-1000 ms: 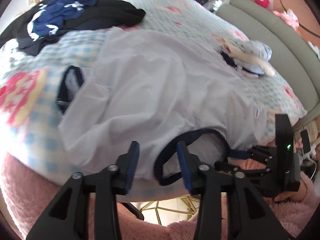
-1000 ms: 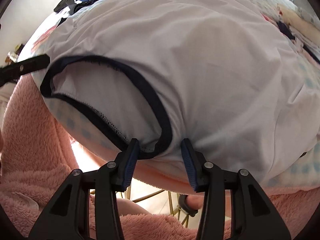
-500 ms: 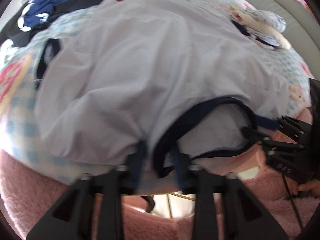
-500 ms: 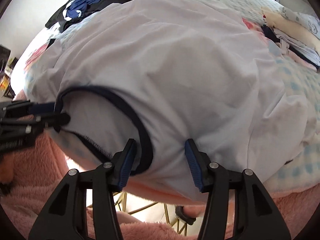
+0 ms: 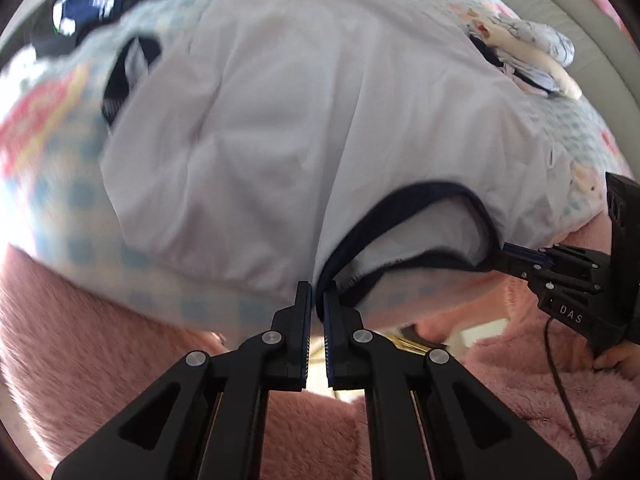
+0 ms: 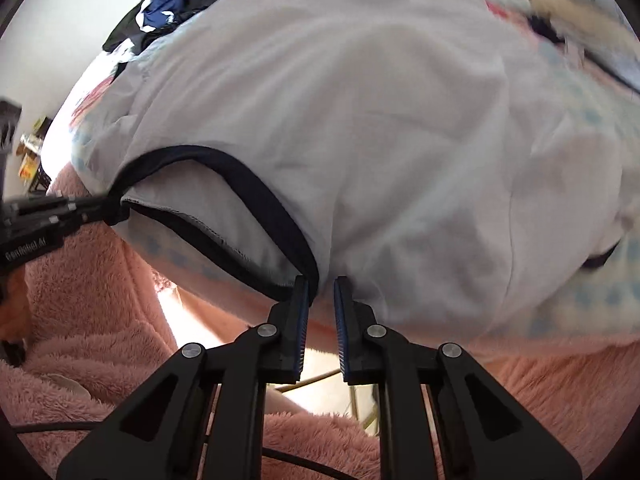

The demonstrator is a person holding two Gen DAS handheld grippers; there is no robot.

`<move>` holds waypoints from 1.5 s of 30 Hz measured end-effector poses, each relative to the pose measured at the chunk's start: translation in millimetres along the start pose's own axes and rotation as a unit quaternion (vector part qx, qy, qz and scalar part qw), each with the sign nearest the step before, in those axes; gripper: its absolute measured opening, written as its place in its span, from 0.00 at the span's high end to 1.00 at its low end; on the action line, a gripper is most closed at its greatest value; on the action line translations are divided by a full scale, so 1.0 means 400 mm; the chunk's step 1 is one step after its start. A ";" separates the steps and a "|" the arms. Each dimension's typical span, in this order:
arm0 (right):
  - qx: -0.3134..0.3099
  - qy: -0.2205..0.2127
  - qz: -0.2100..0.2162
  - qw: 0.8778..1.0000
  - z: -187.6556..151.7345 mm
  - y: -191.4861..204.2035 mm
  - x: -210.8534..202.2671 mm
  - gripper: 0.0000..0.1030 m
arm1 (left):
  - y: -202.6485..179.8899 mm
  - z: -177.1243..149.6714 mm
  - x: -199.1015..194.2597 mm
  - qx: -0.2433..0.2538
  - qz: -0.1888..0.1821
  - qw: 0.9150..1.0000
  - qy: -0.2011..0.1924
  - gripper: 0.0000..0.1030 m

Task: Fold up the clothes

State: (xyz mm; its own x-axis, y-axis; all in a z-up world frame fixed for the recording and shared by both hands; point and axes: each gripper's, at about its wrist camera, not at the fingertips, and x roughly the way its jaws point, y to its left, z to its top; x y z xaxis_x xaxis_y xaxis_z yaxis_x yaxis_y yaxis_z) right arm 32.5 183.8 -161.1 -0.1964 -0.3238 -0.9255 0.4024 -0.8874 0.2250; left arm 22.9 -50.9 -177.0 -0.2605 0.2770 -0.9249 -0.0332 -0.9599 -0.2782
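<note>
Shirt (image 5: pixel 320 120) on bed (image 5: pixel 60 184) | left gripper (image 5: pixel 316 300) and right gripper (image 6: pixel 321 284) both clenched on neckline trim (image 6: pixel 256 192) | held taut, probably for lifting.

Shirt (image 5: pixel 320 120) on bed (image 5: pixel 60 184); clothes heap (image 5: pixel 92 0) behind; folded stack (image 5: pixel 528 52) right

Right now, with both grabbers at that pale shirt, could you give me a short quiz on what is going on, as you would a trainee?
1. True or false: the left gripper is shut on the navy-trimmed collar of the white T-shirt.
2. Which part does the right gripper pinch? A) a sleeve B) the collar's other end C) the bottom hem
3. Fill in: the T-shirt lies on a blue-checked ____.

Key: 1 true; 2 B; 3 bedspread.
</note>
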 end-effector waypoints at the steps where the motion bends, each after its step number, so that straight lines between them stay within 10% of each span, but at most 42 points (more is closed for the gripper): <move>1: 0.004 -0.004 0.016 1.000 0.001 -0.003 -0.009 0.88 | 0.009 0.003 -0.015 -0.008 -0.017 1.000 -0.010 0.92; 7: 0.037 -0.079 0.126 0.988 0.030 -0.038 -0.091 0.68 | 0.068 0.055 -0.111 -0.057 -0.099 0.988 -0.107 0.85; 10: 0.053 -0.112 0.102 0.987 0.085 -0.057 -0.126 0.62 | 0.053 0.096 -0.087 -0.047 -0.106 0.985 -0.125 0.85; 15: 0.050 -0.055 0.052 0.996 0.105 -0.068 -0.027 0.59 | -0.019 0.125 0.066 -0.023 -0.041 0.999 -0.008 0.85; 22: 0.103 0.033 0.080 0.991 0.011 -0.092 0.068 0.61 | 0.051 0.034 0.096 -0.101 -0.085 0.990 0.059 0.84; 28: 0.164 -0.082 0.114 0.976 -0.007 -0.157 -0.096 0.55 | 0.154 -0.011 -0.086 -0.192 -0.067 0.975 -0.085 0.52; 31: 0.240 -0.125 0.073 0.960 -0.037 -0.223 -0.163 0.31 | 0.194 -0.019 -0.100 -0.235 -0.039 0.966 -0.099 0.51; 39: 0.363 -0.113 0.024 0.924 -0.103 -0.321 -0.170 0.30 | 0.216 -0.003 -0.070 -0.259 -0.059 0.957 -0.111 0.43; 45: 0.339 -0.101 0.150 0.923 -0.094 -0.352 -0.109 0.29 | 0.222 0.016 -0.050 -0.251 -0.106 0.955 -0.117 0.47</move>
State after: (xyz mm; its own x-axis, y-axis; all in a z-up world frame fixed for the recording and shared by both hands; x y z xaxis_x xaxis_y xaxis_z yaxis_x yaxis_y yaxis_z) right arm 18.1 335.3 -163.9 -0.3567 -0.5823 -0.7306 -0.1728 -0.7274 0.6641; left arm 18.9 -142.0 -181.4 -0.5104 0.3904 -0.7663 0.3411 -0.7261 -0.5971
